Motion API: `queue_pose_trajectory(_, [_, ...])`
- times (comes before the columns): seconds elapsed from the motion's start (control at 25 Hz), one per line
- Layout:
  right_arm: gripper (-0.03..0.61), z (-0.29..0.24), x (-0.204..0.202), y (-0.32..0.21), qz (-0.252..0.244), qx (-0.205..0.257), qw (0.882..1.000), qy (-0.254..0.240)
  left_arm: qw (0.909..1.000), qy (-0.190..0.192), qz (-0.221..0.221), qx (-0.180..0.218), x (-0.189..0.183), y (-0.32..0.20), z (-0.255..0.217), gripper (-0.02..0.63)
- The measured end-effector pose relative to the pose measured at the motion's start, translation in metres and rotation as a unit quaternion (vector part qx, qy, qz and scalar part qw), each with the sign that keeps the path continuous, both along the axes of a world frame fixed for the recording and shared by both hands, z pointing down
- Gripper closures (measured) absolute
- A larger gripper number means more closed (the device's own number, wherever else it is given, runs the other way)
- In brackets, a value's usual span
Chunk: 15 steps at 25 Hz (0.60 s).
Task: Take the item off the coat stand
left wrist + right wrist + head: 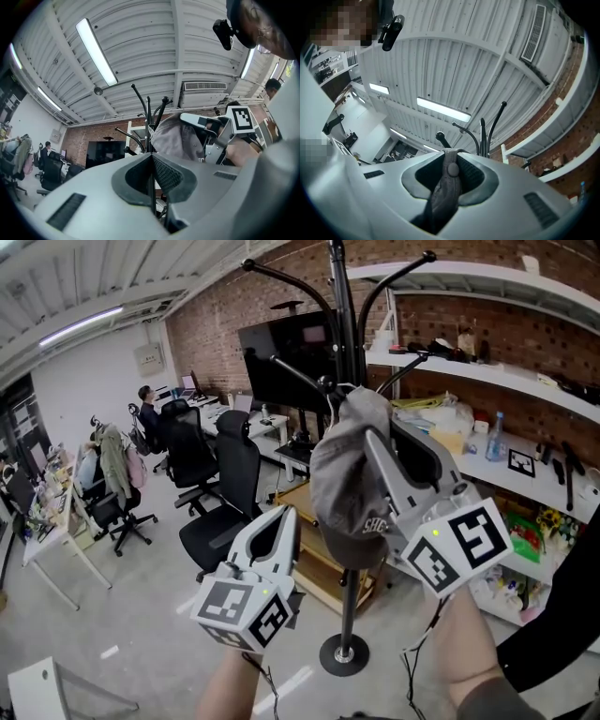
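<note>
A grey cap hangs at the black coat stand, its crown close against the middle hook arms. My right gripper reaches up from the lower right and is shut on the cap's crown. In the right gripper view the cap's fabric and top button are pinched between the pads, with the stand's upper arms behind. My left gripper hovers lower left of the cap, apart from it, shut and empty. Its own view shows the cap and the right gripper ahead.
The stand's round base sits on the concrete floor. A low wooden platform is behind the pole. Black office chairs stand to the left. White shelves with clutter line the brick wall at right. A person sits at a far desk.
</note>
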State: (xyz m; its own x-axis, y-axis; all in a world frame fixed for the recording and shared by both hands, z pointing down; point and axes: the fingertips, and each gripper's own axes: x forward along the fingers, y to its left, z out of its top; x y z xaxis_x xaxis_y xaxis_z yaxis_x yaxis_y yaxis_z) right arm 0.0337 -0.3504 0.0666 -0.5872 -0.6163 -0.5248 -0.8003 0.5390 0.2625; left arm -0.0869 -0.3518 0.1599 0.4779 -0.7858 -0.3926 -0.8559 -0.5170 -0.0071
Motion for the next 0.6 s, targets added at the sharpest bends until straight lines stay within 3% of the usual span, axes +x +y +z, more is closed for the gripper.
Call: queue_pose_trajectory(0.6, [0.486,-0.031,-0.016,0.048,-0.011,0.042,0.999,-0.006,0.9997,0.014,0.004,0.022,-0.007,0.037,-0.02,0.606])
